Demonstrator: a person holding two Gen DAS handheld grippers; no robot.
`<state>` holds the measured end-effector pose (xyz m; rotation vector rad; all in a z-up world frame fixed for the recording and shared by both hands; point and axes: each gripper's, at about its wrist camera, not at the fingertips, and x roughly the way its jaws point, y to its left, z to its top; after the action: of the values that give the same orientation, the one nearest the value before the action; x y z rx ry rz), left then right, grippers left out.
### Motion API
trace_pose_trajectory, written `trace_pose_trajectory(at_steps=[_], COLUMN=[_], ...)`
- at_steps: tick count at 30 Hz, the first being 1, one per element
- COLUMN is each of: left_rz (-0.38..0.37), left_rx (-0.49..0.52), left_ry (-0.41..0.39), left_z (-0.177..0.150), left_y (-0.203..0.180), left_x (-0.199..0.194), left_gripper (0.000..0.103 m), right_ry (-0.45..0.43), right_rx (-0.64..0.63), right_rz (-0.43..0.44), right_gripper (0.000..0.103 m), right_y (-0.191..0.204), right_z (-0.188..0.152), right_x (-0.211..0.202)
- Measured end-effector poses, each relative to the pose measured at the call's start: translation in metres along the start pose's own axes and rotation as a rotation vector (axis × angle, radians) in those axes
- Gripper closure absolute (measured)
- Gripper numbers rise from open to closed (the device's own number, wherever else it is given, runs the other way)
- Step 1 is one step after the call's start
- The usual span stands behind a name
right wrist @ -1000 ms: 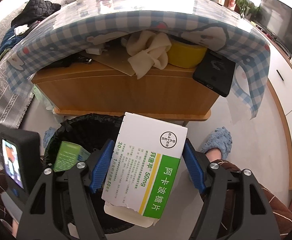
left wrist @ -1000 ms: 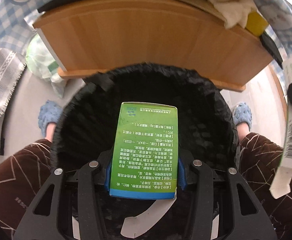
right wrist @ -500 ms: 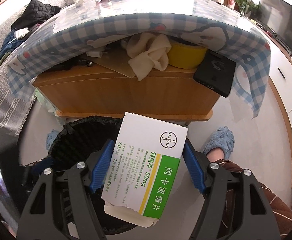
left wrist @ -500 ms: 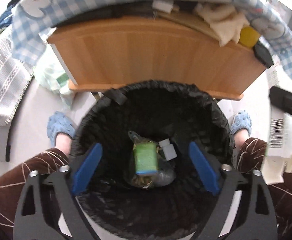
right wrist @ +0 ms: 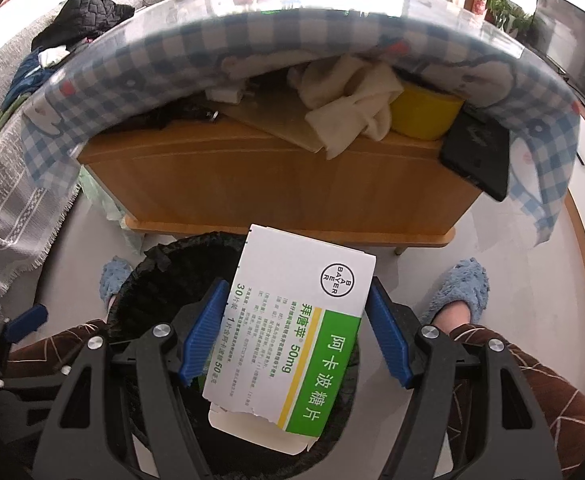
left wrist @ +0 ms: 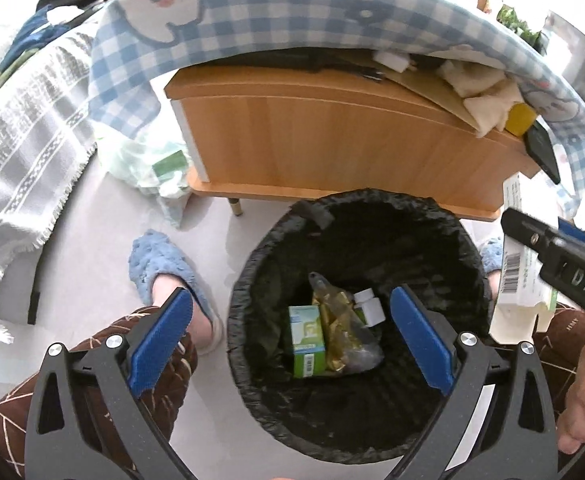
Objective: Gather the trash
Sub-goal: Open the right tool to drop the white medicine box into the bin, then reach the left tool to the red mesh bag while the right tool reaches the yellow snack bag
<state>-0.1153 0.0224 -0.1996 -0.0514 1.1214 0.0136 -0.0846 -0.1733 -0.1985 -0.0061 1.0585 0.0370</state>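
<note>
Our left gripper (left wrist: 292, 336) has just been opening and stands wide apart with nothing between its jaws. Its view alone looks down into the black-lined bin (left wrist: 252, 280), where a green box (left wrist: 306, 338) lies beside a gold wrapper (left wrist: 334, 332) and a small white bottle (left wrist: 368, 308). Our right gripper (right wrist: 296, 332) is clamped on a white-and-green medicine box (right wrist: 292, 336) (flap torn), over the bin's right part. The wooden cabinet (right wrist: 276, 184) crowds the far rim; bare floor (left wrist: 88, 248) lies left.

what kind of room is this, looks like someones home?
Most likely a home living room: a low wooden table under a checked cloth, a sofa with a throw, and a lined waste bin on the floor.
</note>
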Motion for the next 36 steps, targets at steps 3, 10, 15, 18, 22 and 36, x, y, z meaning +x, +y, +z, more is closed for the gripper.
trace_pose_trajectory(at_steps=[3,10,15,18,22,36], left_rz=[0.003,0.022,0.025,0.017,0.018,0.011], left_rx=[-0.019,-0.026,-0.033,-0.035,-0.042,-0.037], left_ry=[0.018,0.043,0.054,0.061,0.073,0.051], left_z=[-0.001,-0.007,-0.009,-0.010,-0.011,-0.006], left_y=[0.009,0.021,0.026,0.027,0.030,0.023], left_x=[0.008,0.020,0.025,0.027,0.031,0.024], left_gripper=[0.006,0.006,0.006,0.006,0.006,0.006], right_ry=[0.014,0.045,0.067,0.077,0.085,0.050], right_rx=[-0.025,-0.069,-0.092,-0.103,-0.104,-0.074], right_rz=[0.005,-0.006,-0.005,-0.009,-0.015,-0.031], right_gripper=[0.036,0.036,0.036,0.036,0.036,0.013], right_y=[0.012,0.032,0.041,0.045,0.045,0.031], right_z=[-0.007,-0.022,-0.029,-0.033,-0.034,-0.018], right_x=[0.014,0.043,0.058,0.064,0.069,0.049])
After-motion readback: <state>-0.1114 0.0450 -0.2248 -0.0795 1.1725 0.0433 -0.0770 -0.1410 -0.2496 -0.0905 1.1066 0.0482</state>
